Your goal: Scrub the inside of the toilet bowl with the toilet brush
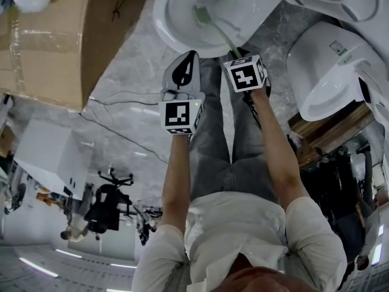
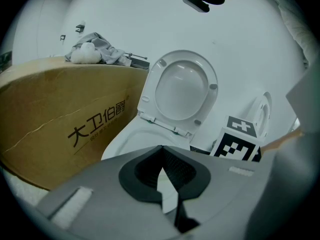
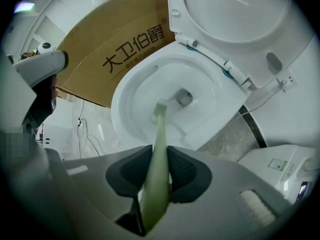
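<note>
While right tool (image 3: 160,156) clamps toilet brush (image 3: 158,134) above marbled floor (image 1: 130,96), left tool (image 2: 161,156) sits closed.

Left gripper (image 2: 161,151), right gripper (image 3: 159,150): grey moulded shells with black ribbed pads (image 2: 176,170) set in dark oval recesses. A pale textured strip runs along each shell flank. Each gripper carries a cube (image 1: 180,116) with black-and-white square markers. Person wears a white short-sleeved shirt (image 1: 237,224) and grey trousers (image 1: 225,139).
</note>
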Action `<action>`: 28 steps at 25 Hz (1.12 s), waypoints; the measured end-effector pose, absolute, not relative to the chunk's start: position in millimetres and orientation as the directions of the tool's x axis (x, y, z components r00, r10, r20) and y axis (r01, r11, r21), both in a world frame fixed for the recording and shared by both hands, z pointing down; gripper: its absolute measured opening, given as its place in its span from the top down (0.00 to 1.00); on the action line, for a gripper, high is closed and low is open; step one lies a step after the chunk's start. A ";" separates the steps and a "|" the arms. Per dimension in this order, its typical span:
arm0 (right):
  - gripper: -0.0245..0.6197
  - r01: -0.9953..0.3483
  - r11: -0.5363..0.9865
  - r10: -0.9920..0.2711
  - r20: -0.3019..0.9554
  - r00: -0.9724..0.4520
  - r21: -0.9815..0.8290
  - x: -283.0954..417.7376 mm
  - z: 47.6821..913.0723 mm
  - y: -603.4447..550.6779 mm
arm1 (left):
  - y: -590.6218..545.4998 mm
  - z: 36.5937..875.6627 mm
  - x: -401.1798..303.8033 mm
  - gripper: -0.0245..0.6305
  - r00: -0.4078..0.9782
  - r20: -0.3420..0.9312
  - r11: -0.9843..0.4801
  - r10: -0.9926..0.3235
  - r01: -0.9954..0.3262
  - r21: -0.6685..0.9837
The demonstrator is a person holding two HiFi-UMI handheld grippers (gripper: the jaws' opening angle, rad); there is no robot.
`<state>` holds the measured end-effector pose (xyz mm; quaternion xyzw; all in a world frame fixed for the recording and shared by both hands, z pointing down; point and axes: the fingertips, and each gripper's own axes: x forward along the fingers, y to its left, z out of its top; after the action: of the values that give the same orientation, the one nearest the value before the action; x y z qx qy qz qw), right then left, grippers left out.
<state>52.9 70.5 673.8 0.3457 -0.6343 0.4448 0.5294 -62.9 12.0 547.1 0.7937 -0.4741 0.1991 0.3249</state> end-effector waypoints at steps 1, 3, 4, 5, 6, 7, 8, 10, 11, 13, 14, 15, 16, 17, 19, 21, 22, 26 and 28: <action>0.81 -0.911 0.363 0.033 0.980 -0.196 -0.195 53.8 676.1 67.4 | 10.9 547.6 -62.8 0.93 0.471 0.625 -0.339 -0.622 -0.882 0.327; 0.81 -0.914 0.359 0.028 0.981 -0.191 -0.188 55.3 679.6 58.6 | 8.4 548.8 -62.7 0.93 0.470 0.628 -0.338 -0.620 -0.882 0.327; 0.81 -0.915 0.357 0.025 0.982 -0.188 -0.185 56.2 681.2 54.3 | 7.2 549.6 -62.6 0.93 0.470 0.630 -0.337 -0.619 -0.883 0.327; 0.81 -0.917 0.356 0.025 0.982 -0.185 -0.182 57.5 683.0 50.8 | 6.2 550.4 -62.5 0.93 0.469 0.631 -0.335 -0.618 -0.883 0.328; 0.81 -0.918 0.354 0.025 0.983 -0.181 -0.178 58.9 684.9 47.6 | 5.1 551.2 -62.5 0.93 0.469 0.632 -0.334 -0.617 -0.883 0.329; 0.81 -0.920 0.352 0.025 0.984 -0.177 -0.174 60.3 686.9 44.3 | 3.9 552.0 -62.5 0.93 0.469 0.633 -0.332 -0.616 -0.883 0.330; 0.81 -0.921 0.350 0.025 0.985 -0.173 -0.171 61.4 688.8 41.0 | 2.5 552.7 -62.5 0.93 0.468 0.634 -0.331 -0.615 -0.884 0.331; 0.81 -0.924 0.347 0.025 0.986 -0.165 -0.163 63.1 692.5 34.6 | -0.3 554.1 -62.7 0.93 0.468 0.636 -0.328 -0.613 -0.884 0.334; 0.81 -0.924 0.346 0.026 0.987 -0.161 -0.160 63.6 694.2 31.6 | -1.7 554.8 -62.9 0.93 0.468 0.637 -0.327 -0.612 -0.884 0.334; 0.81 -0.925 0.347 0.024 0.988 -0.155 -0.154 64.4 697.8 25.3 | -4.5 556.3 -63.3 0.93 0.467 0.639 -0.324 -0.611 -0.884 0.336; 0.81 -0.925 0.348 0.024 0.988 -0.152 -0.150 64.9 699.9 22.3 | -5.8 557.1 -63.5 0.93 0.466 0.640 -0.322 -0.611 -0.885 0.337; 0.81 -0.926 0.349 0.023 0.989 -0.147 -0.146 65.6 702.1 19.5 | -7.0 557.9 -63.7 0.93 0.465 0.641 -0.320 -0.610 -0.885 0.338; 0.81 -0.926 0.349 0.024 0.990 -0.142 -0.142 66.4 704.5 17.0 | -8.0 558.6 -63.9 0.93 0.465 0.643 -0.319 -0.609 -0.885 0.339; 0.81 -0.927 0.349 0.026 0.990 -0.137 -0.138 67.1 707.2 14.5 | -8.9 559.2 -64.2 0.93 0.465 0.644 -0.318 -0.607 -0.885 0.340; 0.81 -0.929 0.346 0.030 0.991 -0.129 -0.132 68.5 712.4 9.0 | -11.0 560.0 -65.1 0.93 0.464 0.647 -0.315 -0.605 -0.886 0.341; 0.81 -0.932 0.341 0.028 0.992 -0.120 -0.123 71.2 717.4 2.0 | -13.4 560.7 -65.6 0.93 0.462 0.650 -0.311 -0.604 -0.887 0.342; 0.81 -0.934 0.339 0.026 0.993 -0.115 -0.117 72.8 720.0 -1.9 | -14.6 561.1 -66.0 0.93 0.461 0.650 -0.309 -0.604 -0.887 0.342; 0.81 -0.935 0.341 0.020 0.996 -0.092 -0.094 78.1 730.7 -16.3 | -17.6 562.1 -67.0 0.93 0.458 0.652 -0.301 -0.604 -0.889 0.346; 0.81 -0.933 0.352 0.019 0.997 -0.079 -0.080 81.7 735.6 -24.1 | -18.6 562.1 -65.9 0.93 0.460 0.651 -0.300 -0.604 -0.888 0.349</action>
<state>81.7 -24.1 735.6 0.3807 -0.6002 0.4232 0.5619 -65.9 -18.6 562.1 0.7801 -0.4779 0.2038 0.3485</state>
